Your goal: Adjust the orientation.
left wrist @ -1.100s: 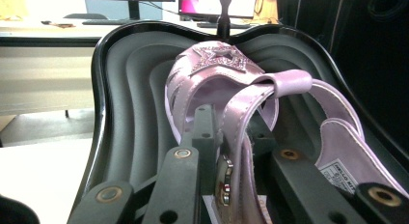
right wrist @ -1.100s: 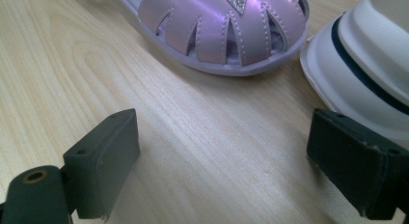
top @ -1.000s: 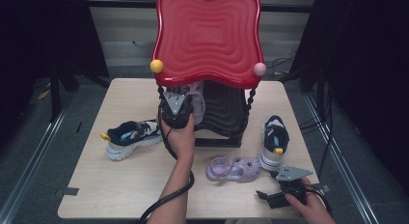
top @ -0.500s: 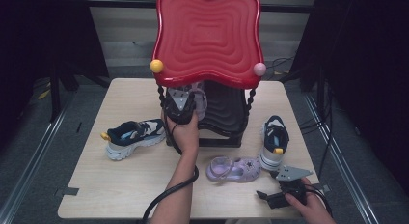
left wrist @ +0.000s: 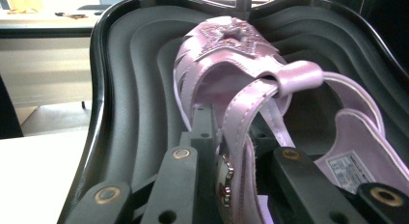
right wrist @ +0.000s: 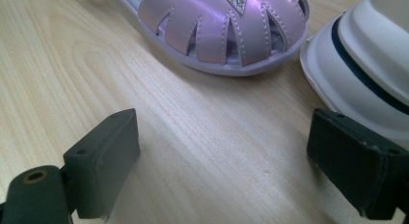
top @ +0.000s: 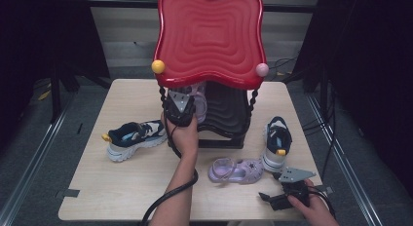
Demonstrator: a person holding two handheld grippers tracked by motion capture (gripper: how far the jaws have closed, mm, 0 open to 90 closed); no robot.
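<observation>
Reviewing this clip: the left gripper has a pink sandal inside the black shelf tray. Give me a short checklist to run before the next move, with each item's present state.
1. Left gripper shut on the sandal strap: ok, the strap sits between the closed jaws.
2. Sandal inside the black tray: ok, the tray walls surround it.
3. Sole resting on the tray floor: cannot tell, its underside is hidden.
4. Right gripper free: ok, open above bare table, holding nothing.
5. Second sandal within reach of the right gripper: ok, it lies just ahead of the jaws.
6. Two sneakers clear of the arms: ok, both stand apart on the table.
</observation>
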